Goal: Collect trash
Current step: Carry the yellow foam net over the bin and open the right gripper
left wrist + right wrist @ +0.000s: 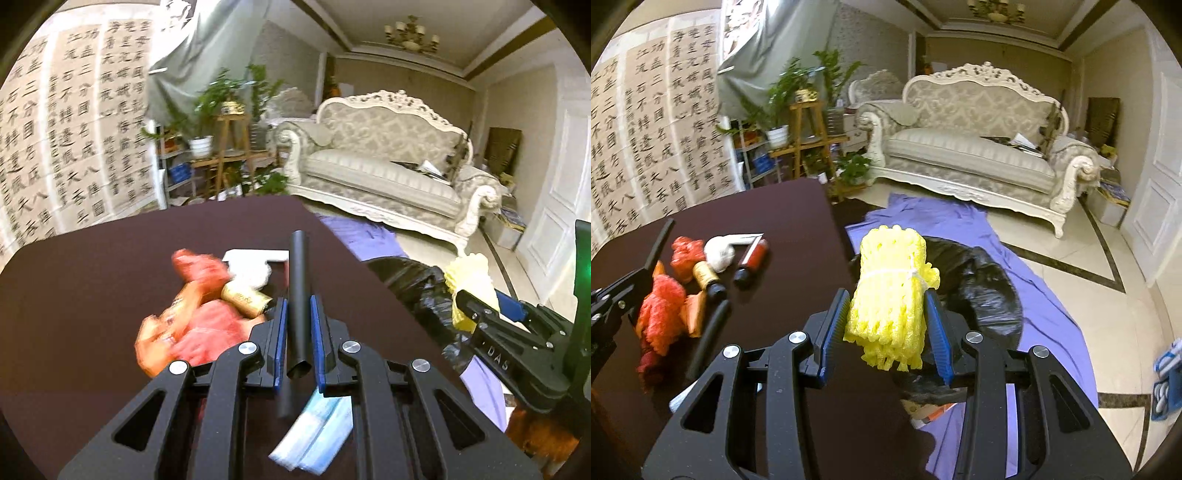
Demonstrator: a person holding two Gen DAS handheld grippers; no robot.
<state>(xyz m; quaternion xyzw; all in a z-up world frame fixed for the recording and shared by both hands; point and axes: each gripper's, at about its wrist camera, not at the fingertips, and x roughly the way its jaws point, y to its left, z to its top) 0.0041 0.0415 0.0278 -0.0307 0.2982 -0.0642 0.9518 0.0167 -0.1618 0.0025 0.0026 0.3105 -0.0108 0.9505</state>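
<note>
My left gripper (297, 314) is clamped tight on a black tube (298, 295), which stands up between the blue pads above the dark table (92, 266). My right gripper (888, 314) squeezes a yellow foam-net bundle (892, 291), held just past the table's edge over the open black trash bag (979, 288) on the purple cloth (1052, 314). Red mesh (663, 306), a gold cylinder (703, 275) and a dark red tube (751, 260) lie on the table.

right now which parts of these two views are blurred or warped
Left wrist view: the red foam net and blue face mask are motion-smeared, the black tube is sharp. Right wrist view: the yellow foam net is crisp; fisheye bends the sofa.
</note>
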